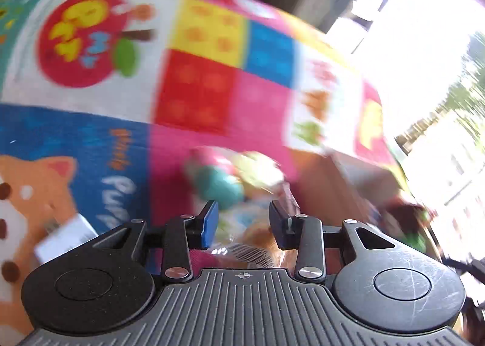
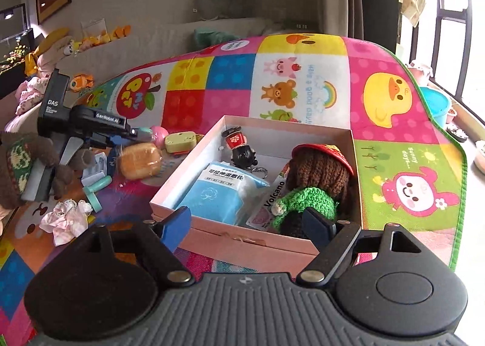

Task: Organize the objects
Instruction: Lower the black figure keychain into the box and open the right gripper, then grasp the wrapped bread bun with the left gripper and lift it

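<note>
A pink box sits on the colourful play mat. It holds a crocheted doll in a green jumper, a blue wipes pack, a small figurine keychain and a Volcano card. My right gripper is open and empty at the box's near wall. My left gripper shows at the left beside a wrapped bread bun. The left wrist view is blurred: the left gripper is partly closed around a clear wrapped item, with a teal and pink toy just ahead.
Loose on the mat left of the box lie a yellow toy block, a pink ball, teal tubes, a crumpled cloth and a brown plush. A sofa with toys stands behind. A teal basin sits right.
</note>
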### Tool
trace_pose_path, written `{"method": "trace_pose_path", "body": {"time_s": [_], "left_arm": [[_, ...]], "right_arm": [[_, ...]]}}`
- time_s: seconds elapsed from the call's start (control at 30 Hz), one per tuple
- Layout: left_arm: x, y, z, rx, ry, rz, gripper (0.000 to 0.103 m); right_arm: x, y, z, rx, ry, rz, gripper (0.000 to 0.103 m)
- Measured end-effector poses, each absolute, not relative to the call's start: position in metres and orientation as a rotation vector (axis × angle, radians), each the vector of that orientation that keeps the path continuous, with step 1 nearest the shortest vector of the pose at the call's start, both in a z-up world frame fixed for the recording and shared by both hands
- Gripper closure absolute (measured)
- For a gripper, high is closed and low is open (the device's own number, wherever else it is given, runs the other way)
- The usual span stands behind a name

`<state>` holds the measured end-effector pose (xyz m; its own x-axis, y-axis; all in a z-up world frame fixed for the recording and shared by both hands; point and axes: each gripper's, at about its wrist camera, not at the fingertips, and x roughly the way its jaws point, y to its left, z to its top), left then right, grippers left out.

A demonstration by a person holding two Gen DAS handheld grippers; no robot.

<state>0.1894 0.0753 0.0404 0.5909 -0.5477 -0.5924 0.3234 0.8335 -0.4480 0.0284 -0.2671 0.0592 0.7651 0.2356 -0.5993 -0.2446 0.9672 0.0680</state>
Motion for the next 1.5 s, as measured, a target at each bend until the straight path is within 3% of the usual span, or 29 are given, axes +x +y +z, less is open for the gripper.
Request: {"method": "trace_pose_path", "body": {"time_s": [0.23, 0.6, 0.67, 0.77, 1.03, 1.5], "left_arm": [[0.118, 0.041, 0.087, 0.033, 0.641, -0.691, 0.062], [0.084, -0.015, 0.048, 0.512, 0.738, -0.693, 0.058], [0.092, -0.018, 0.041, 0.503, 0.768, -0.719, 0.047], [0.106, -0.022, 0.034, 0.476, 0.785, -0.713, 0.04], [0.097, 0.006, 0.046, 0.167, 0.761, -0.617, 0.048], [-0.038, 0.18, 0.07, -0.391, 0.482, -0.13, 0.049]], "right_arm": [[0.014, -0.272, 0.052, -0.001, 0.638, 0.282, 0.018], [-0.019, -0.277, 0.05, 0.001, 0.616, 0.308, 0.013], [-0.022, -0.276, 0.047, -0.001, 0.627, 0.314, 0.012], [-0.027, -0.274, 0.042, 0.004, 0.637, 0.326, 0.01], [-0.045, -0.261, 0.035, -0.013, 0.65, 0.363, 0.006], [-0.025, -0.181, 0.024, -0.08, 0.725, 0.513, 0.005]]}}
